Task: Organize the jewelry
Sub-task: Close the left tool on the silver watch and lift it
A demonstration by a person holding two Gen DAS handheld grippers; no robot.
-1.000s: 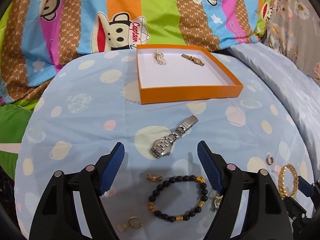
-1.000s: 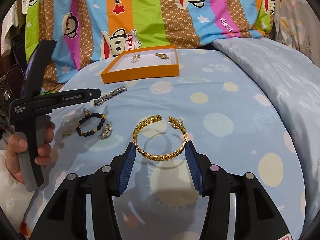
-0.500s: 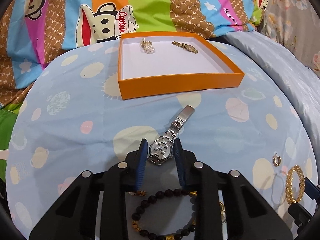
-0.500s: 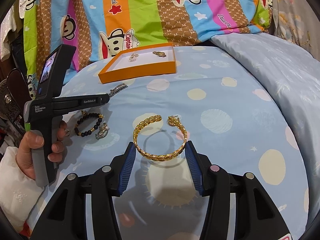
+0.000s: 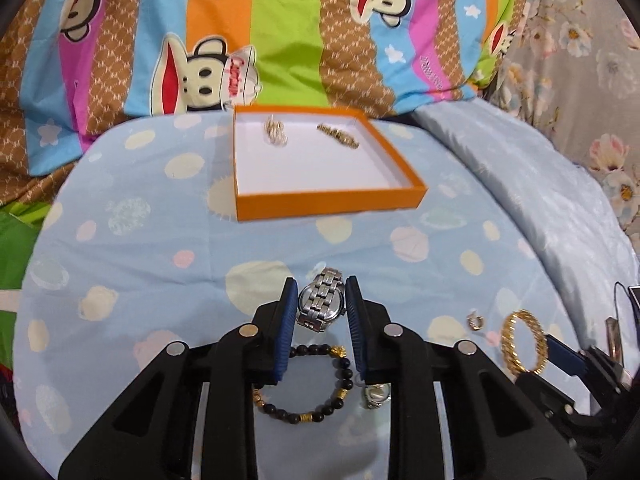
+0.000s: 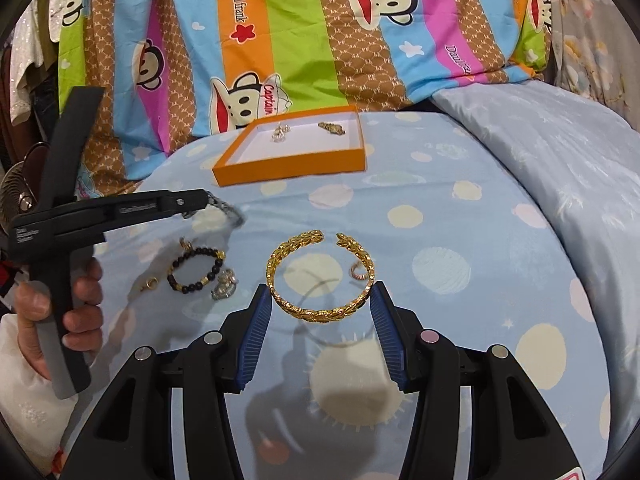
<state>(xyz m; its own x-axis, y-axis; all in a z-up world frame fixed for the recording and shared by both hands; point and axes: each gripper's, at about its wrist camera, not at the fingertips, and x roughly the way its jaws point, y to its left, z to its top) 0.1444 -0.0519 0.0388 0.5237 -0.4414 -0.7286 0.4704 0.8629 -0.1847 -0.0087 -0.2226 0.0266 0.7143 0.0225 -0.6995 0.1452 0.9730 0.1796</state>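
Observation:
My left gripper [image 5: 322,283] is shut on a silver watch [image 5: 322,304], which hangs clear of the blue spotted sheet. From the right wrist view the same gripper [image 6: 202,201] shows side-on with the watch strap [image 6: 230,211] dangling from it. My right gripper [image 6: 320,300] is shut on a gold leaf-pattern bangle [image 6: 320,314], held a little above the sheet, where it casts a shadow. An orange tray [image 5: 328,201] with a white floor lies further back and holds a pale earring piece [image 5: 276,135] and a small gold watch [image 5: 338,137].
On the sheet lie a black bead bracelet [image 5: 344,376], a silver trinket [image 5: 376,394], a small hoop ring [image 5: 476,320] and gold earrings [image 6: 150,284]. A hand [image 6: 80,300] grips the left tool. A striped cartoon blanket [image 5: 280,40] rises behind the tray.
My left gripper moved forward over the silver watch, shut on it and lifted it off the sheet. The right gripper stayed put with the bangle.

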